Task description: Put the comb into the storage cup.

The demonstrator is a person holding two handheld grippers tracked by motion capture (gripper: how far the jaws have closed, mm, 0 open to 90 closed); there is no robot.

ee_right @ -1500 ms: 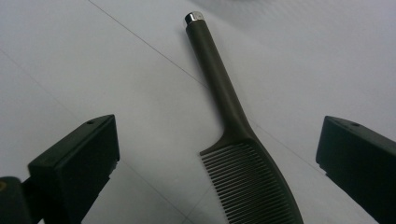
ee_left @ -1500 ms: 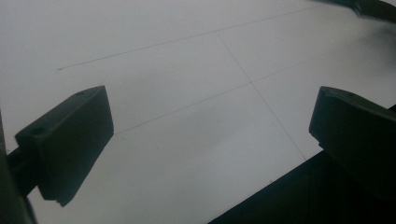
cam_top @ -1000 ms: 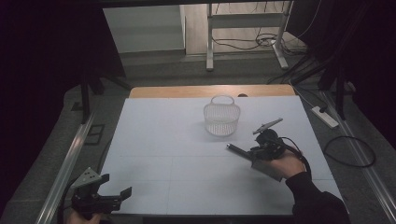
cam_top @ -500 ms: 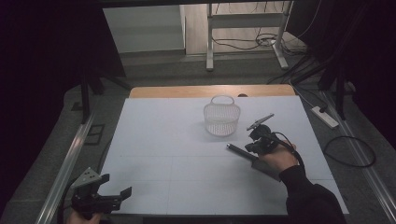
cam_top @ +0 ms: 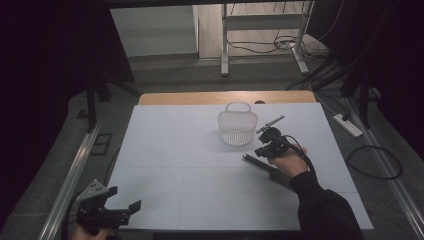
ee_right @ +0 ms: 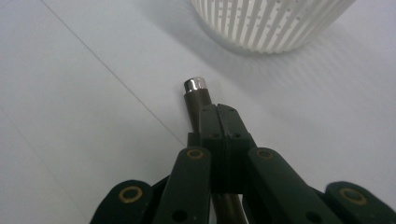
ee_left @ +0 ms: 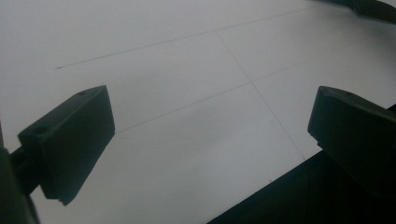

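Since a second ago the right gripper (cam_top: 267,145) has slid leftward across the white table (cam_top: 165,150), closer to the white basket (cam_top: 237,127), and its jaws have just finished closing on a dark rod (cam_top: 262,167) — a slim brown stick with a silver cap.

High view: the right hand (cam_top: 290,162) holds its gripper just beside the basket's near right side, with the rod running back under the hand toward the sleeve. At the near left corner, the left gripper (cam_top: 122,212) rests low with its jaws apart, well away from the work.

Left gripper view: both jaws stand wide open over bare table marked with thin lines — nothing lies between them.

Right gripper view: the jaws are pressed together around the rod (ee_right: 198,100); its silver tip pokes out ahead, pointing toward the basket wall (ee_right: 271,28).

By my reading the grasp is made and the carry to the basket is under way. Next would come a lift high enough for the tip to clear the rim, then a tilt and release inside.

Hard to judge: how long the rod is, since the hand covers it, whether its tip touches the table, and what the thin grey piece jutting up by the right gripper is.
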